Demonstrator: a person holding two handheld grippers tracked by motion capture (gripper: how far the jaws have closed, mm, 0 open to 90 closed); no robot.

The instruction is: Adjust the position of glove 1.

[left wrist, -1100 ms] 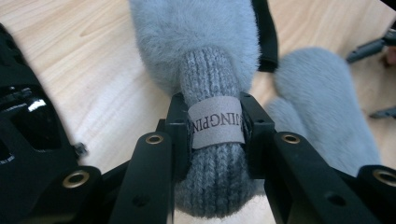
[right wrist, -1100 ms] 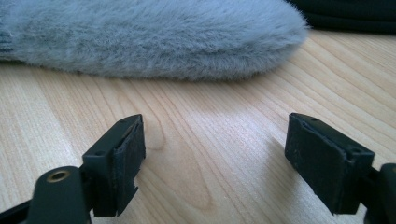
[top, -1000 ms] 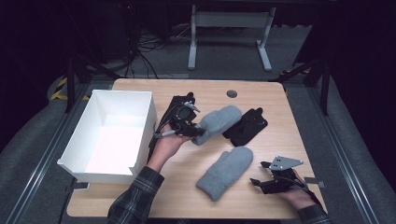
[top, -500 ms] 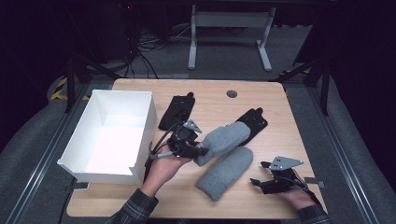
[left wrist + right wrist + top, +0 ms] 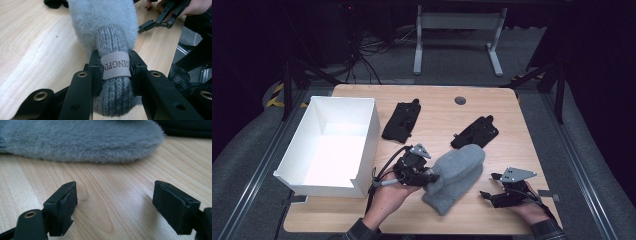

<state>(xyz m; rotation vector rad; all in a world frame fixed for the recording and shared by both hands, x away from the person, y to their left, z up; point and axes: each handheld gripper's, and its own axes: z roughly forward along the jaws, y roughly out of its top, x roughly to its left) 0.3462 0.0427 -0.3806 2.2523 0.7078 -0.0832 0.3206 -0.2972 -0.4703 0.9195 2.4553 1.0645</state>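
Near the surface's front edge, our left claw (image 5: pixel 113 75) pinches one grey mitten (image 5: pixel 457 172); right claw (image 5: pixel 113 205) spread, pairing unfinished.

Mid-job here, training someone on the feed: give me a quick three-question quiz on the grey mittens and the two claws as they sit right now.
1. True or false: the left claw is shut on the knit cuff of a grey mitten.
2. How many black gloves lie on the table? A) one B) two C) three
3. Fill in: the right claw is ____, with bare wood between its jaws.

Key
1. True; the left gripper view shows both jaws pressed on the cuff, at its paper band.
2. B; one black glove near the white box, another black glove farther right.
3. open.
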